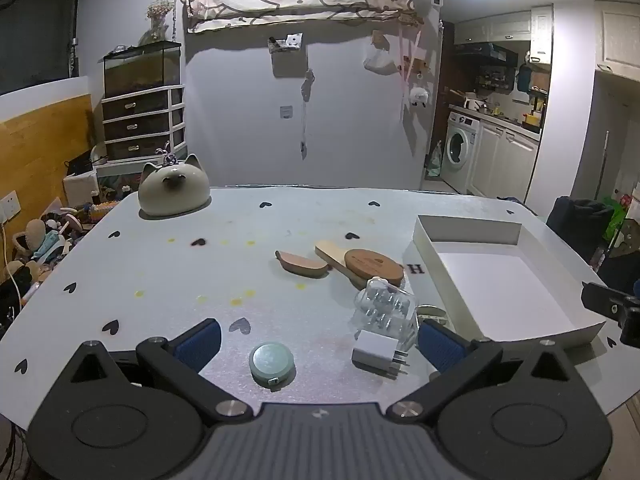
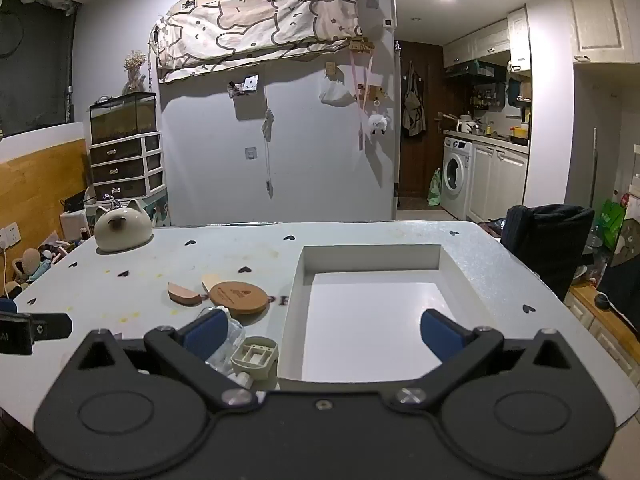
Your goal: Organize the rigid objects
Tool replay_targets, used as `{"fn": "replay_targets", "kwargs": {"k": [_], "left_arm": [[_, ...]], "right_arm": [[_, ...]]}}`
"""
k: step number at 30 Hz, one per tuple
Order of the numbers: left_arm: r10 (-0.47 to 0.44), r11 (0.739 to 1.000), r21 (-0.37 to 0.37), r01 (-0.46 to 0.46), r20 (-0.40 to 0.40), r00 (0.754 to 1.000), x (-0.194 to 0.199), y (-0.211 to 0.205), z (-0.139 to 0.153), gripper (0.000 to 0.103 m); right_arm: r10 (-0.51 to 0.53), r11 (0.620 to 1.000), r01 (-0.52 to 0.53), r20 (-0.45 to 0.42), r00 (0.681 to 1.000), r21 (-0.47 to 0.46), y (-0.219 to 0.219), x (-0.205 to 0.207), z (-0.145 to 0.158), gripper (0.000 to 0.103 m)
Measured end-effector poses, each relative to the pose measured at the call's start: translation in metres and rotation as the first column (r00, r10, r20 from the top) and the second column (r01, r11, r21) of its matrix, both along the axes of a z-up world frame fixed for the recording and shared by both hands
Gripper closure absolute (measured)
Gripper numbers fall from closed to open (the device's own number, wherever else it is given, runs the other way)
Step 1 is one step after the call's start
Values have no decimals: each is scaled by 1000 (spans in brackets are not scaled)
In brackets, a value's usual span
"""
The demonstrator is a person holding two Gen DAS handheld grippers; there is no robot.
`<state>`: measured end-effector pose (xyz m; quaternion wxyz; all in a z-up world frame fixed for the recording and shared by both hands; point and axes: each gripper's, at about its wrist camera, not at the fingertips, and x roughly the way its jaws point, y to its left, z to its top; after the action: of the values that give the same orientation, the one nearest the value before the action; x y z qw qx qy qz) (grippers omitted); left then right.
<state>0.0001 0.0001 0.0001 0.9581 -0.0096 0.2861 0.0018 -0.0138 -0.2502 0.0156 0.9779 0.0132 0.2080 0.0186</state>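
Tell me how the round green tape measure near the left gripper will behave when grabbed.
The round green tape measure lies flat on the table, so it probably won't roll. Its smooth curved rim may slip between pads. It looks rigid and likely light. The left gripper stands open around it.

Matt white cardboard box [image 2: 296, 320], smooth wooden coaster [image 1: 374, 266], clear glossy plastic case [image 1: 384, 308], speckled table [image 1: 160, 280].
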Motion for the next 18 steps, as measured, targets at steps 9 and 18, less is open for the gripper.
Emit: {"fn": "replay_targets", "kwargs": {"k": [9, 18], "left_arm": [[-3, 1000, -3, 3, 3, 1000, 0, 0, 0, 0], [-1, 1000, -3, 1, 2, 1000, 0, 0, 0, 0]], "right_arm": [[0, 1000, 0, 0, 1000, -4, 0, 1, -1, 0], [1, 1000, -1, -1, 1000, -3, -1, 1, -1, 0]]}}
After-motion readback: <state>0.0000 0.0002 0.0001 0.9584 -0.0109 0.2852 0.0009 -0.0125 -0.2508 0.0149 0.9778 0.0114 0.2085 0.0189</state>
